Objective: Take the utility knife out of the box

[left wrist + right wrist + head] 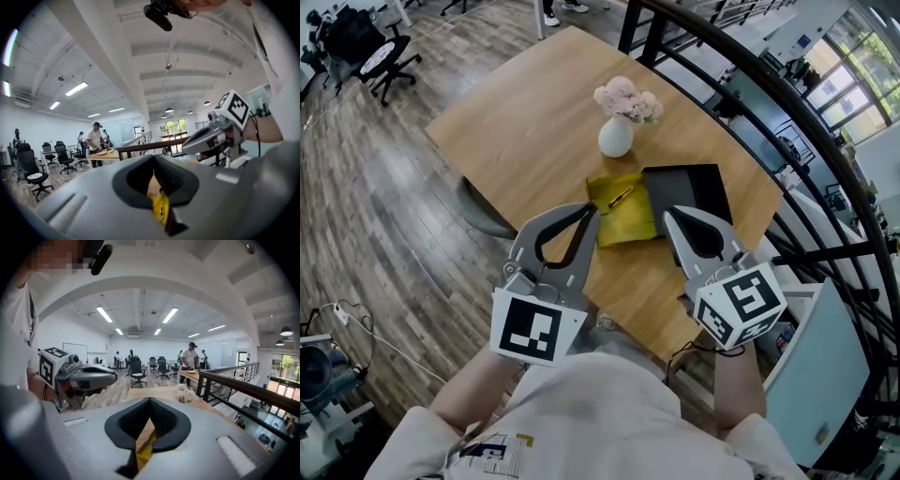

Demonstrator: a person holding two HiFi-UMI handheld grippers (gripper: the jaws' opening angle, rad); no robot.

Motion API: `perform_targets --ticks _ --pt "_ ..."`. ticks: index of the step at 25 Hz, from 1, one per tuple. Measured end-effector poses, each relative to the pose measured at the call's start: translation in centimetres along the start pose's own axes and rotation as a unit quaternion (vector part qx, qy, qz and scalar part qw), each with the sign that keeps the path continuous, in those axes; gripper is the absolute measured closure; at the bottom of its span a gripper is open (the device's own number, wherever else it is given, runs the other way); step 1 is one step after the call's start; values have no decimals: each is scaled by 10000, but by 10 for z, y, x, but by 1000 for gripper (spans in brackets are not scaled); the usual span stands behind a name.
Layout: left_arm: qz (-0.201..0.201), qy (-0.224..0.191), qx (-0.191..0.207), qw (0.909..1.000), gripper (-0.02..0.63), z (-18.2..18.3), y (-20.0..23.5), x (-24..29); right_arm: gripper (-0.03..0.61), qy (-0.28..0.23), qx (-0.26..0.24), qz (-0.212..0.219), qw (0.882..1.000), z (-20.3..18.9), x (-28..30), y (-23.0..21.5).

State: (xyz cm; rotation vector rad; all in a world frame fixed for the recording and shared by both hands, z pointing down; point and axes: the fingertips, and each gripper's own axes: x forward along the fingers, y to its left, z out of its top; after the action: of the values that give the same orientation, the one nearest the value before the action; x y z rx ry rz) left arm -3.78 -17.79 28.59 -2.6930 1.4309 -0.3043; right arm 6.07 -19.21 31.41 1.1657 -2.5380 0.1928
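Nothing is out yet: the utility knife lies in the open yellow box at twelve o'clock, black lid at its three o'clock, and my left gripper and right gripper, both pinched together and empty, hover short of it.

The left gripper has its two grey jaws closed, tips touching, and nothing is held between them; through the dark opening behind the tips only a strip of wood and a yellow thing can be seen. To the right, near it and a little higher, is the right gripper with its marker cube. Far behind, at the left, are black office chairs, and a person stands at the near edge of a wooden table, beside a dark railing.
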Motion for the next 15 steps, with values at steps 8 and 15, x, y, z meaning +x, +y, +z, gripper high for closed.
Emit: perform_targets --ticks 8,15 --pt "138 126 72 9998 612 -23 15 28 492 917 -779 604 9909 -26 55 -25" --pt "65 333 -5 9994 612 -56 22 59 471 1670 -1422 1035 9702 -68 110 -44"
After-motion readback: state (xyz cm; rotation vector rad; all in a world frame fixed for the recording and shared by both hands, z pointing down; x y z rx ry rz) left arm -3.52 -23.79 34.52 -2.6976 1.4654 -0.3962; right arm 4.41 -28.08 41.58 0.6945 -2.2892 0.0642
